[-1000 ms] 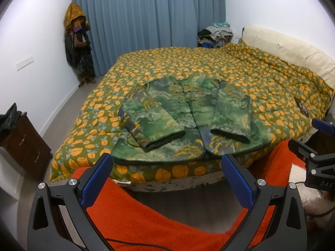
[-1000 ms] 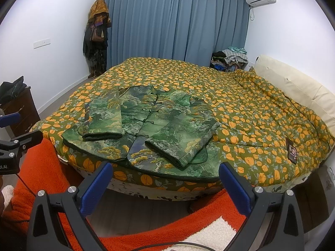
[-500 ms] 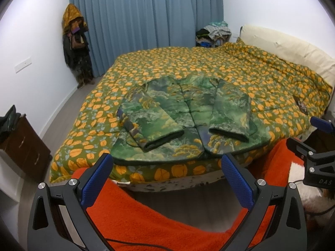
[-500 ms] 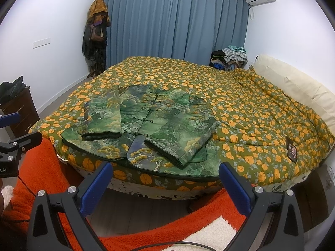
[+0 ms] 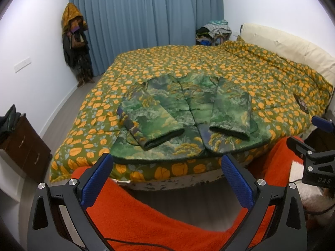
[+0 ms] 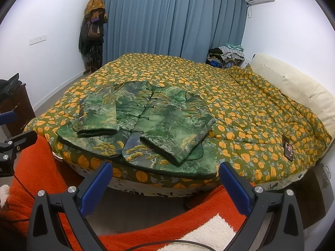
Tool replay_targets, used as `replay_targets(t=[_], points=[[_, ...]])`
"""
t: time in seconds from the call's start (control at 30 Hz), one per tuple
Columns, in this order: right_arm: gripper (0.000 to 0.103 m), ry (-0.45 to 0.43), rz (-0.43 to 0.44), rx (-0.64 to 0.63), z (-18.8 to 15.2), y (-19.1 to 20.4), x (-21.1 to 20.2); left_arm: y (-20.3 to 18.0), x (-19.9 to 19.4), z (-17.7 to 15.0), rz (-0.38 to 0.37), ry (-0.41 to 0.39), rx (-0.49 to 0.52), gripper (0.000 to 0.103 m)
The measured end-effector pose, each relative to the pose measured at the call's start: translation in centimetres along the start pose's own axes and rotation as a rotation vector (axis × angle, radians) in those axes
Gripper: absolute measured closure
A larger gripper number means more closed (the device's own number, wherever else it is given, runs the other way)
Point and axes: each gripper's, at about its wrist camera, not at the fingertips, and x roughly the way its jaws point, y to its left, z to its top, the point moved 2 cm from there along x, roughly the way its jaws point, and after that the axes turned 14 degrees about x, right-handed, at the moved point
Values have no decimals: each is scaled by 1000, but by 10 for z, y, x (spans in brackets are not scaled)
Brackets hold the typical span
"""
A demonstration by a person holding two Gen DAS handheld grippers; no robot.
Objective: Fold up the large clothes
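Blue curtains (image 5: 146, 21) hang behind the bed (image 5: 261, 77), where the green jacket (image 5: 188, 117) lies flat near its front edge, sleeves folded inward. Short of that edge, left gripper (image 5: 167, 177) and right gripper (image 6: 165, 182) hover spread wide, holding nothing.

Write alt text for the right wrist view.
A green patterned jacket lies buttoned on the near edge of a bed, both sleeves folded over its front. The open right gripper hovers short of it above an orange rug; blue curtains hang behind.
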Motion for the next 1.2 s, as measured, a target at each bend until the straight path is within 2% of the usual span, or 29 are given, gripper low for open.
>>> replay_targets(t=[1.2], points=[[0,17,-64,-56,-4,5,5,-1,9,-6,7,39,33,0]])
